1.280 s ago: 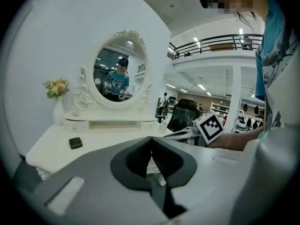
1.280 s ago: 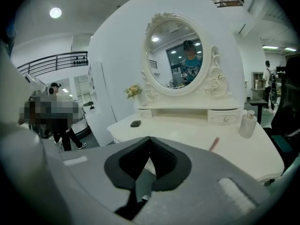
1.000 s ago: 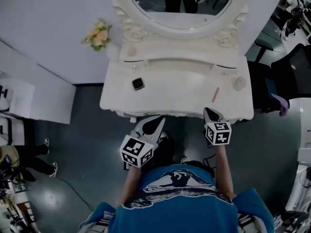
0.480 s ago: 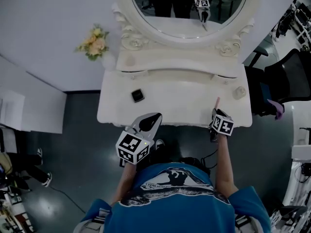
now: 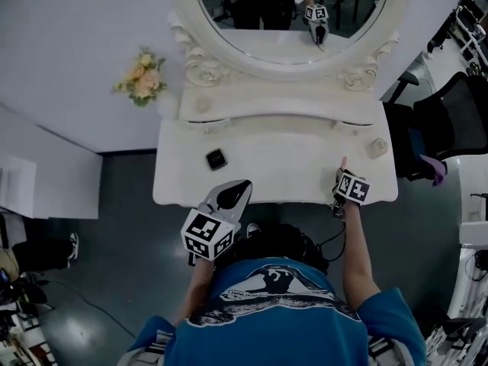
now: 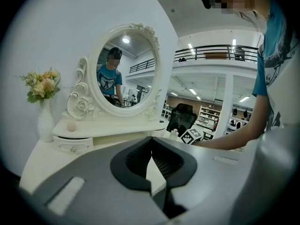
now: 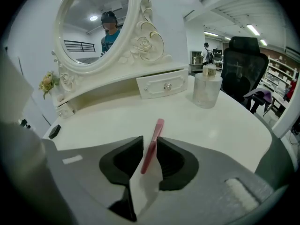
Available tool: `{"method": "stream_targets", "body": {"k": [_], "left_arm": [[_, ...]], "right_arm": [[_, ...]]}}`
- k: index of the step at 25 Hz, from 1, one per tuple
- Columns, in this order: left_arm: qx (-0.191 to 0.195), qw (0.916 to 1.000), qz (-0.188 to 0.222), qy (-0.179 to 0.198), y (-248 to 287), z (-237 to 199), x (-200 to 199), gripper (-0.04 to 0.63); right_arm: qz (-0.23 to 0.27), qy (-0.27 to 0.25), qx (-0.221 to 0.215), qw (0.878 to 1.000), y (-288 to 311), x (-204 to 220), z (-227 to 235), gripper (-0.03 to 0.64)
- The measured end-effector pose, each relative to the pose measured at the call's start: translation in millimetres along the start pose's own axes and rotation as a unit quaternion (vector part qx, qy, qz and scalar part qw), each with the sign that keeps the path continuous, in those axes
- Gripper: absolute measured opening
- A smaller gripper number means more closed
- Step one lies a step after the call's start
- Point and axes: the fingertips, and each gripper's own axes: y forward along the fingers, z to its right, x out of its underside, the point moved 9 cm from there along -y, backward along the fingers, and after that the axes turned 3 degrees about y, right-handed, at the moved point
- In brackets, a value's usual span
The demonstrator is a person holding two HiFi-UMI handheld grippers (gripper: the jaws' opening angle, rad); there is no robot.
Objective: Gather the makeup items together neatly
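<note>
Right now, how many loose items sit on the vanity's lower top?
3: black compact at left, pink stick between the right gripper's jaws, clear bottle at right rear. Others may be hidden.

Wall: plain white wall (image 5: 76,36) behind & left of worktop.
Floor: dk grey floor (image 5: 114,235), glossy, pale glare at lower left.
Worktop: white dressing-table worktop (image 5: 274,147), curved front edge, raised rear shelf w/ small drawers (image 7: 161,86), round knobs.
Mirror: oval mirror (image 5: 259,40) upright at back, carved rose-scroll frame.
Decor: pale flowers (image 5: 139,78) in white vase, left rear of worktop.
Seating: black office chair (image 5: 457,109) just right of worktop.
Upper lvl: mezzanine railing (image 6: 215,53) across hall beyond.
Far end: store-type shelving (image 6: 206,118).
Light: ceiling strip lights (image 6: 190,46), bright & even.
</note>
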Motion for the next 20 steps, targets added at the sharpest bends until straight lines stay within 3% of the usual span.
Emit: {"method": "stream_targets", "body": {"k": [2,4,14,20], "left_arm": [[-0.008,1.0000,-0.001,-0.004,1,-1,0,0.012],[-0.020,0.9997,-0.002,-0.012,2,-1,2,0.012],[-0.085,0.9957,0.006,-0.038,14,1,-5,0.012],[-0.107,0.9930,-0.003,-0.049,18,9,-2,0.012]], "right_arm": [[-0.008,0.003,0.007,1.000,5,0,2,0.092],[-0.011,-0.001,0.014,1.000,7,0,5,0.049],[-0.013,-0.013,-0.001,1.000,7,3,9,0.048],[-0.022,-0.022,-0.040,0.999,4,-9,-2,0.048]]}}
